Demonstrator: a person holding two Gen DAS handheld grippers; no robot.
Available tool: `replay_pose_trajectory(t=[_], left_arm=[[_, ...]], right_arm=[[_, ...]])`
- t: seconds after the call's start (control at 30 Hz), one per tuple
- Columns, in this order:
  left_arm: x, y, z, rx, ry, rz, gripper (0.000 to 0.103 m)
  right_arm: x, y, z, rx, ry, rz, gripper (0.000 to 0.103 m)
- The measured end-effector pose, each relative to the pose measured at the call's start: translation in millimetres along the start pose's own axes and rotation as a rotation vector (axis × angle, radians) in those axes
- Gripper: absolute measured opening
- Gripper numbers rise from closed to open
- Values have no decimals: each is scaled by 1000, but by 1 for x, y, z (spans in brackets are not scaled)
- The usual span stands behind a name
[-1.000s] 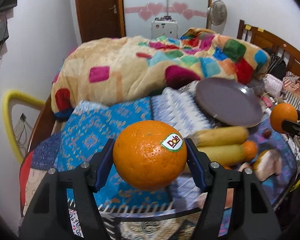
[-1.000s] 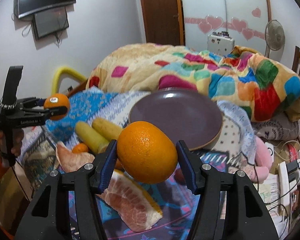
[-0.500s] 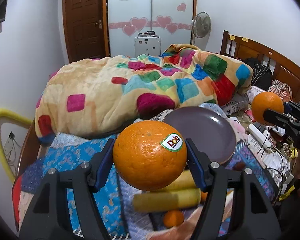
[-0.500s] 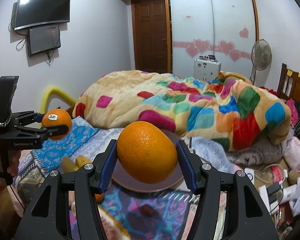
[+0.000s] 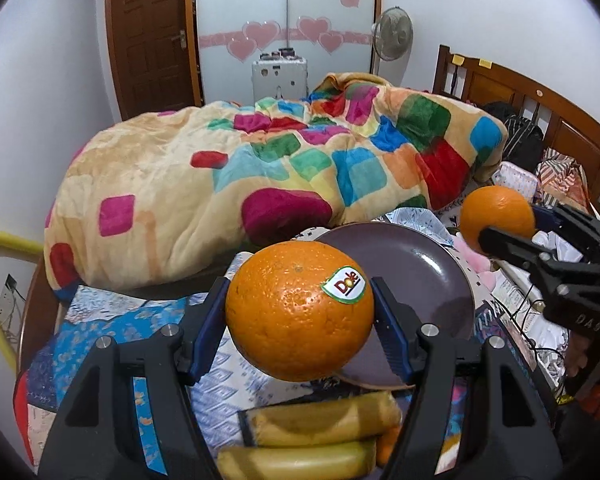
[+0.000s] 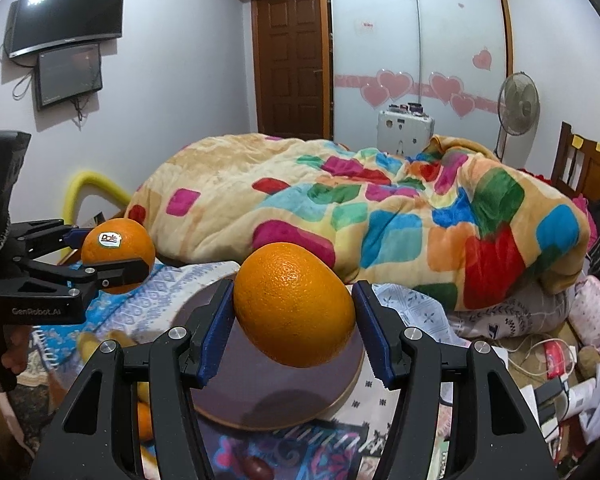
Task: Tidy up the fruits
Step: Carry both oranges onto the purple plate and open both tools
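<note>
My left gripper (image 5: 300, 314) is shut on a large orange with a Dole sticker (image 5: 292, 312) and holds it in the air just left of a dark purple plate (image 5: 420, 272). My right gripper (image 6: 294, 314) is shut on a plain orange (image 6: 296, 304) and holds it above the same plate (image 6: 260, 404). Each gripper shows in the other's view, the right one (image 5: 500, 224) with its orange (image 5: 496, 216), the left one (image 6: 116, 256) with its orange (image 6: 118, 252). Two bananas (image 5: 320, 432) and a small orange fruit (image 5: 386, 444) lie below the left gripper.
The plate and fruit rest on a table with patterned blue cloths (image 5: 100, 344). A bed with a colourful patchwork blanket (image 5: 260, 176) lies right behind it. Cables, papers and bags (image 6: 560, 372) clutter the right side. A small dark fruit (image 6: 258, 468) lies on the near cloth.
Both grippers have risen and tilted up with their oranges, so the plate now sits lower in view. The pomelo pieces have dropped out of sight. Both stayed shut.
</note>
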State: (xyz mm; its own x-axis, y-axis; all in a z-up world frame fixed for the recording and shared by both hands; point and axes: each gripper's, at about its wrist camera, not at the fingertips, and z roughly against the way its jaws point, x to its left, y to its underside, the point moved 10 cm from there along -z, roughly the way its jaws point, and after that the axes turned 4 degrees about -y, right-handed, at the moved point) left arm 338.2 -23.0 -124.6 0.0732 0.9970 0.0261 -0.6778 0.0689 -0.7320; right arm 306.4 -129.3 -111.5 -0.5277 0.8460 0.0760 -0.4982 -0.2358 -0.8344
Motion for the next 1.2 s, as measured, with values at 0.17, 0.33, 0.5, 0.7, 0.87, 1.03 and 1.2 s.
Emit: replay_pose_trajectory(t=[0.17,0.33,0.5,0.7,0.87,1.03,1.2], left_arm=[[-9,-1,-28,61,3,-16,68],[-17,3,-56,135,19,-29,68],[-25,4,-73,197,42,-52,68],[-24,7,-86,239,35,-52,68],[-30,12,-94,267,41,-80,68],[-37,21,-101,298,54,-99,68],[-34,22,-103,302,68,-74,69]], right_arm=[[-11,12,-28,63,5,-14,56],[-20,24,-49,125,-19,-58,56],[-24,34,-63,172,-23,-77,56],[-25,41,-68,196,-17,-67,56],[-24,40,-70,199,-17,-51,56],[-23,40,-70,200,-22,-46,58],[-21,41,-68,199,-21,-34,59]])
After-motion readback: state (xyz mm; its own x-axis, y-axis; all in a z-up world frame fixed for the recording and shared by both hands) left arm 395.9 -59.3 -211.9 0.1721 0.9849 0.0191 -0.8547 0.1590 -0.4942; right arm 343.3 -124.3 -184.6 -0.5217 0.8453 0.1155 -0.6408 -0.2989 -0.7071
